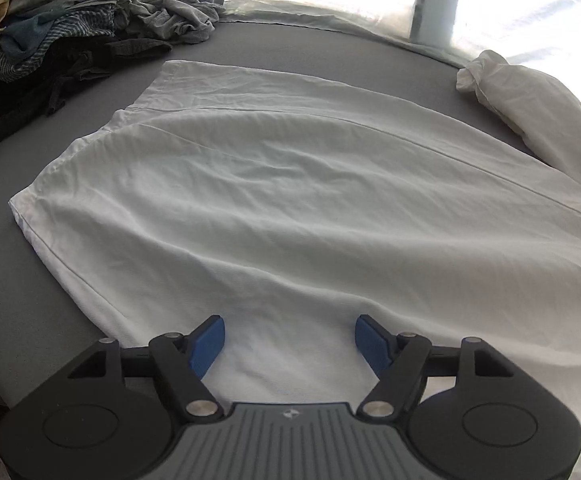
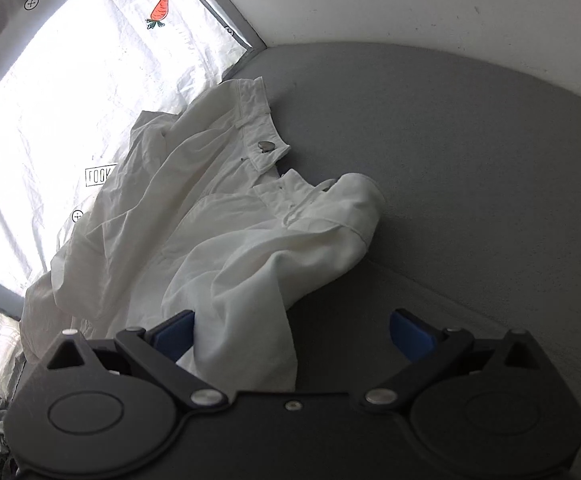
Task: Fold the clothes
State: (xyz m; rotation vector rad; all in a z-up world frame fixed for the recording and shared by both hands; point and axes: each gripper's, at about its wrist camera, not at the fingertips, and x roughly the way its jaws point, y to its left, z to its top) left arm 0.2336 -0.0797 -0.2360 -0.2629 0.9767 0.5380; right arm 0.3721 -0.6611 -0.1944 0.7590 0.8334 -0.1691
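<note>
White trousers [image 1: 274, 184] lie spread over the grey surface [image 1: 14, 280] in the left wrist view, legs stretching away to the hems at the left. My left gripper [image 1: 290, 342] hovers over the near cloth with its blue pads [image 1: 206, 344] wide apart and nothing pinched between them. In the right wrist view the trousers' waistband [image 2: 258, 120] with a metal button [image 2: 266, 145] lies rumpled at the far end. My right gripper [image 2: 292, 332] stands open; a fold of the white trousers [image 2: 246, 320] lies between its fingers, next to the left pad [image 2: 174, 334], without being clamped.
A heap of unfolded clothes [image 1: 70, 24] in grey, blue, black and cream sits at the far left. A white curtain with carrot prints [image 2: 70, 92] covers the window behind. A white wall [image 2: 430, 4] borders the grey surface [image 2: 470, 152] on the right.
</note>
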